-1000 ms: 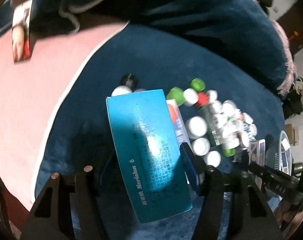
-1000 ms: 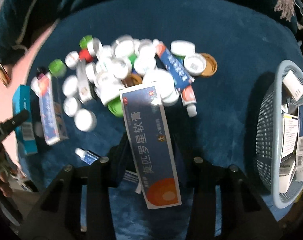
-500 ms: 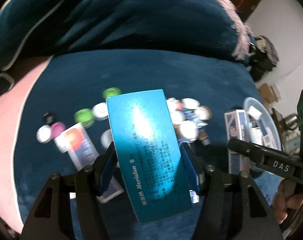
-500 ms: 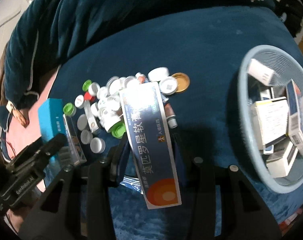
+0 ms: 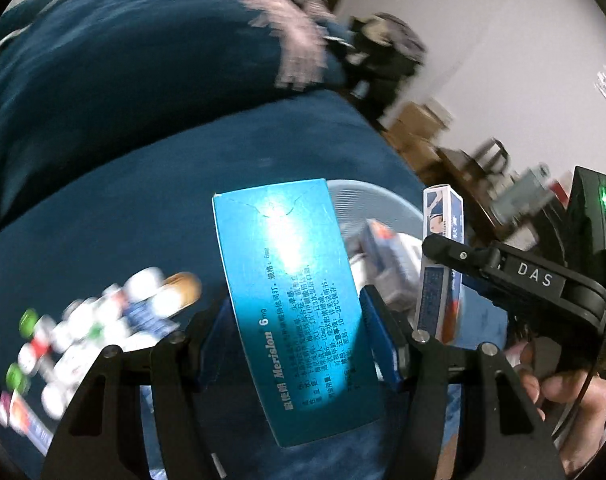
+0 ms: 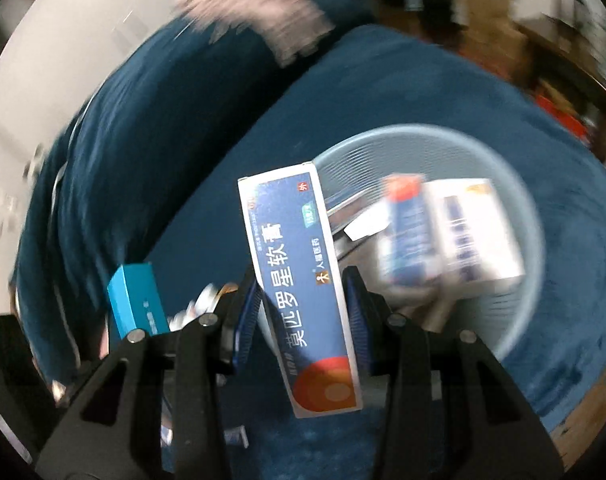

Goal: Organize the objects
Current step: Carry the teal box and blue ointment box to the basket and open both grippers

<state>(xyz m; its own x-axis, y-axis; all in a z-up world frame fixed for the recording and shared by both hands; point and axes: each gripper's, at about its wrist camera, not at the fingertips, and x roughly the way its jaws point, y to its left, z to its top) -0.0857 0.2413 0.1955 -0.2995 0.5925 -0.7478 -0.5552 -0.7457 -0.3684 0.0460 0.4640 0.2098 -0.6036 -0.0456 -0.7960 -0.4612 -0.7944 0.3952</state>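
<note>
My left gripper [image 5: 299, 340] is shut on a teal medicine box [image 5: 291, 292] and holds it above the blue cloth. My right gripper [image 6: 303, 312] is shut on a long blue-and-white ointment box [image 6: 303, 280] with an orange circle at its near end. The right gripper and its box also show in the left wrist view [image 5: 443, 264] at right. The teal box shows in the right wrist view [image 6: 137, 300] at lower left. A light blue mesh basket [image 6: 531, 216] with several boxes inside lies just beyond the ointment box. It also shows behind the teal box [image 5: 367, 196].
A pile of small bottles, caps and tubes [image 5: 91, 332] lies on the blue cloth at lower left. A dark blue blanket with pink fringe [image 5: 287, 40] rises behind. Cardboard boxes and furniture [image 5: 423, 124] stand beyond the bed's right edge.
Both grippers have swung right with their boxes, away from the bottle pile and toward the basket. The basket now sits right behind both boxes.
</note>
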